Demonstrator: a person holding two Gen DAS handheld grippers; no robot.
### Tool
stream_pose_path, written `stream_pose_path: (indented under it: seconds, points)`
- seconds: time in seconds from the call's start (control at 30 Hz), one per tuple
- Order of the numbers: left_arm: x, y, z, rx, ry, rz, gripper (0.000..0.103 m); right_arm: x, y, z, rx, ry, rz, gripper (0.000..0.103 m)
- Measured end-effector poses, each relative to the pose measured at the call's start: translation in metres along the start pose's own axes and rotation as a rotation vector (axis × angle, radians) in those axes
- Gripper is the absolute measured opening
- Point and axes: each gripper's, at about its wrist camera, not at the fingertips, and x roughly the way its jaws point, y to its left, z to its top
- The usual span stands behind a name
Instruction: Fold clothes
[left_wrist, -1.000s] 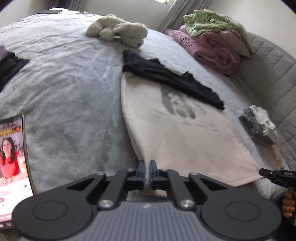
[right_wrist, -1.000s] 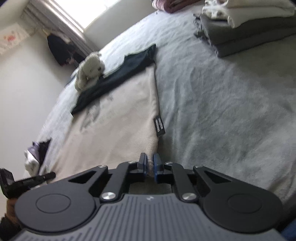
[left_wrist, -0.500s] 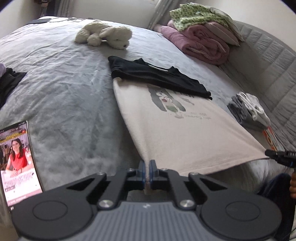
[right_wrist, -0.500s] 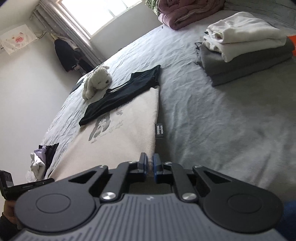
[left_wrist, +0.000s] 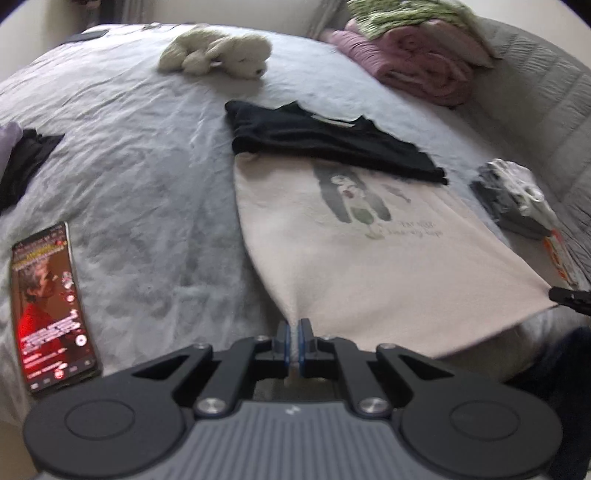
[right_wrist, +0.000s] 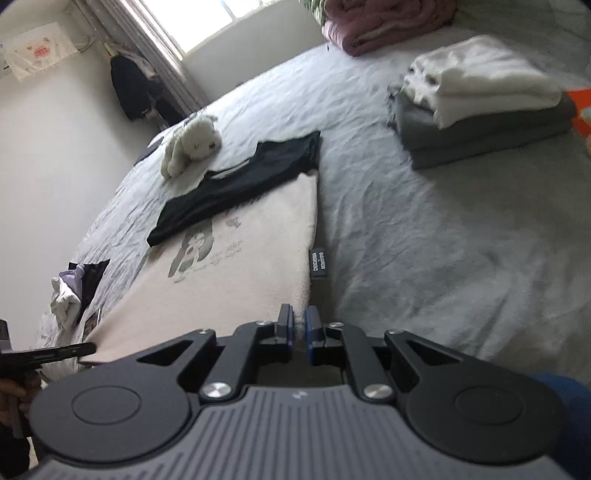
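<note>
Cream shirt (left_wrist: 369, 258) hem now lifted, seemingly tauter, both jaws clamped.

Left gripper (left_wrist: 294, 341) clamped on near hem corner of cream T-shirt (left_wrist: 369, 266), hem lifted off bed (left_wrist: 147, 177).
Relative to the shirt: black garment (left_wrist: 325, 142) overlaps its far end, plush toy (left_wrist: 218, 50) beyond that, phone (left_wrist: 50, 306) well left with screen lit, small folded stack (left_wrist: 517, 203) just right, pink blankets (left_wrist: 417, 66) far right.
</note>
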Motion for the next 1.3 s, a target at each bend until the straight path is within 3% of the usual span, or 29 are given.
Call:
stream_pose_path:
  seconds: [0.2,0.37,0.63,0.87,1.07,1.1,1.17,1.3]
  points:
    - [0.008,0.007,0.015,-0.112,-0.013,0.018,0.005,0.022,-0.005,0.017,0.017,-0.021,-0.001,0.01]
    - [0.021,0.021,0.046,-0.272,-0.018,-0.01,0.005,0.036,-0.009,0.05,0.047,-0.052,0.031,0.01]
    - [0.068,0.039,0.106,-0.421,-0.005,-0.059,0.004,0.097,-0.02,0.108,0.129,-0.021,0.059,0.01]
    - [0.108,0.068,0.131,-0.573,0.03,-0.054,0.005,0.144,-0.036,0.131,0.215,-0.003,0.047,0.01]
    - [0.127,0.092,0.127,-0.574,0.004,-0.142,0.01,0.167,-0.05,0.135,0.227,-0.034,0.045,0.017]
    - [0.126,0.095,0.128,-0.57,-0.003,-0.135,0.013,0.167,-0.051,0.134,0.215,-0.039,0.056,0.017]
    - [0.117,0.094,0.134,-0.522,-0.048,-0.1,0.036,0.163,-0.049,0.137,0.181,-0.052,0.053,0.017]
    - [0.099,0.088,0.14,-0.429,-0.119,-0.115,0.04,0.153,-0.039,0.143,0.051,-0.076,0.02,0.017]
